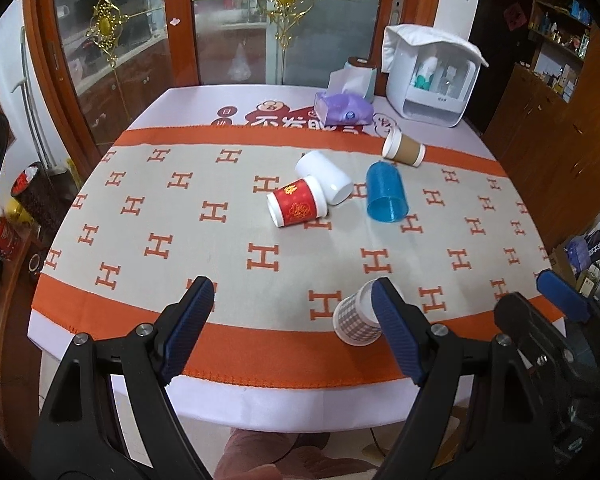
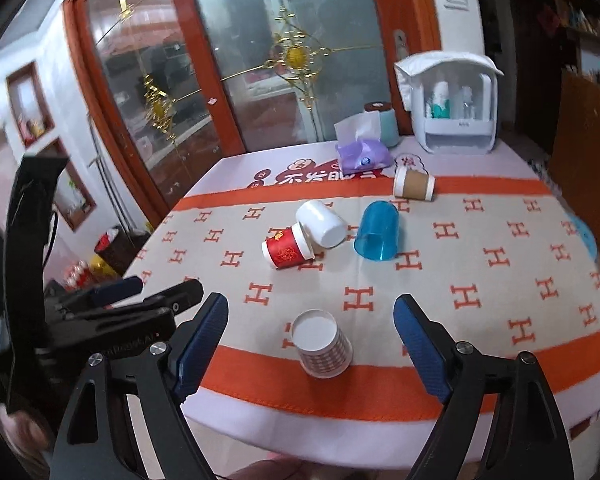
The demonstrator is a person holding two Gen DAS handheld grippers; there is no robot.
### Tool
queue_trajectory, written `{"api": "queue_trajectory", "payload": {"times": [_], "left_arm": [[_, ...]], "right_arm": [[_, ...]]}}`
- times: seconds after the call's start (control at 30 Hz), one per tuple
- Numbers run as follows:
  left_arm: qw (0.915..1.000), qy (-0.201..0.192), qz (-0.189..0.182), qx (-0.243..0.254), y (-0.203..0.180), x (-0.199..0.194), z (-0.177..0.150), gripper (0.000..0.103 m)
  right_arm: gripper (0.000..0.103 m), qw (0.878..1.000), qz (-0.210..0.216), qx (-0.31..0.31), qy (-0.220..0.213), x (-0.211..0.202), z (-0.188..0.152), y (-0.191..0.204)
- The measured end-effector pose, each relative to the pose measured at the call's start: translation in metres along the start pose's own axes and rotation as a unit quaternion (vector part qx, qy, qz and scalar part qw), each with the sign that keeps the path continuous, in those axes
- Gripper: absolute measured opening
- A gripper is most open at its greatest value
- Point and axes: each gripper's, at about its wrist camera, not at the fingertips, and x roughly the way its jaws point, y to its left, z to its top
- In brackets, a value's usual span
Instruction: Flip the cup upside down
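A checked paper cup (image 2: pixel 323 343) stands upside down near the table's front edge, also in the left wrist view (image 1: pixel 356 318), partly behind my left gripper's right finger. My right gripper (image 2: pixel 310 312) is open around and above it, not touching. My left gripper (image 1: pixel 292 296) is open and empty to the cup's left. Farther back lie on their sides a red cup (image 2: pixel 286 247), a white cup (image 2: pixel 321 223), a blue plastic cup (image 2: pixel 377 231) and a brown cup (image 2: pixel 413 184).
The table carries an orange-and-beige H-patterned cloth (image 2: pixel 480 280). At the back stand a white storage box (image 2: pixel 452 108), a tissue pack (image 2: pixel 362 154) and a roll (image 2: pixel 386 124). Glass doors rise behind. The other gripper shows at each view's edge.
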Motion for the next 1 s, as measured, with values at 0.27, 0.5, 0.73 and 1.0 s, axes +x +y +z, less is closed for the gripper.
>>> {"api": "queue_trajectory", "payload": {"times": [0.27,0.5,0.73,1.0], "left_arm": [[0.9999,-0.01,0.004,0.01,-0.009,-0.017,-0.005,0.079],[0.9999,-0.007,0.001,0.013,-0.016,-0.014,-0.008,0.079],[0.9999,-0.006,0.001,0.014,-0.019,-0.012,-0.008,0.079],[0.9999,-0.006,0.001,0.014,-0.018,-0.01,-0.006,0.079]], "right_arm": [[0.086,1.0,-0.013,0.018,-0.006,-0.021,0.001,-0.003],[0.086,1.0,-0.018,0.008,-0.002,-0.021,-0.003,-0.001],[0.086,1.0,-0.019,0.007,-0.001,-0.02,-0.003,-0.002],[0.086,1.0,-0.019,0.007,-0.001,-0.02,-0.002,-0.003]]}}
